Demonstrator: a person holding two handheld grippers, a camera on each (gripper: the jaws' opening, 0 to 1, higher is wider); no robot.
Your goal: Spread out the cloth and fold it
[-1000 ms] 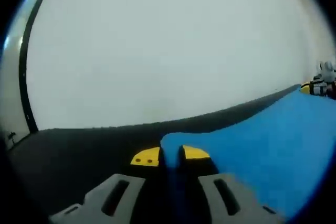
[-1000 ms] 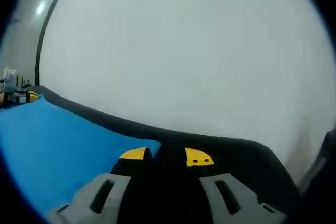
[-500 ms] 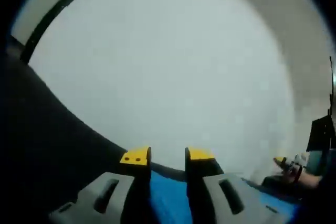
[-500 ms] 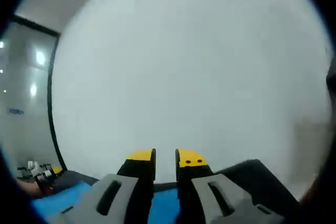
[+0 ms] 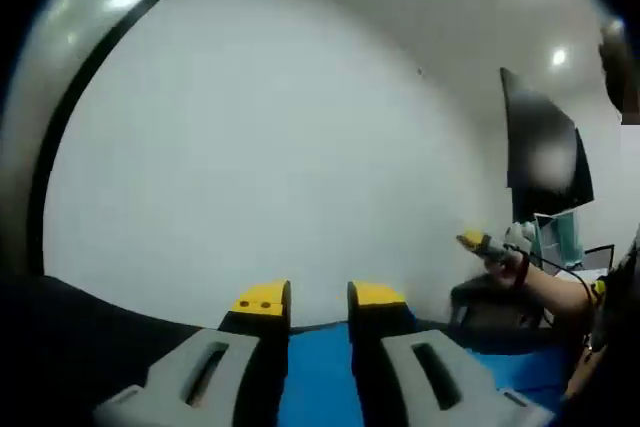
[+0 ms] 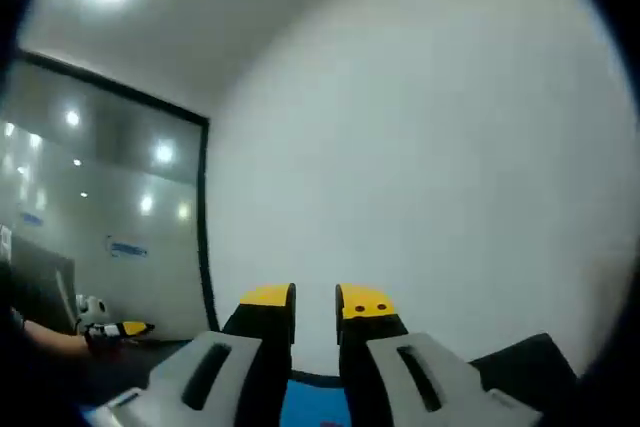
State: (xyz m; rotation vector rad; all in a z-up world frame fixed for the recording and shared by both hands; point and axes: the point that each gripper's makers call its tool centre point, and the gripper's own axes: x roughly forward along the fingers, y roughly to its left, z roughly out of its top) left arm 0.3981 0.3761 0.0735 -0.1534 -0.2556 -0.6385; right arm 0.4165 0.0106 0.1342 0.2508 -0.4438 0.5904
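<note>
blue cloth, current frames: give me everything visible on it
The blue cloth is plain, bright blue, with no visible print. In the left gripper view a strip of it runs between the left gripper's yellow-tipped jaws, and more spreads low to the right. In the right gripper view a smaller patch sits between the right gripper's jaws. Both grippers look closed on it. Its edges and overall shape are hidden.

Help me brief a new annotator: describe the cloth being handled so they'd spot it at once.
Start from the big white wall and drop to the left hand-held gripper with its yellow tips. The cloth is the bright blue sheet running between its grey jaws and off to the right. Everything beside it is black, grey or white.
</note>
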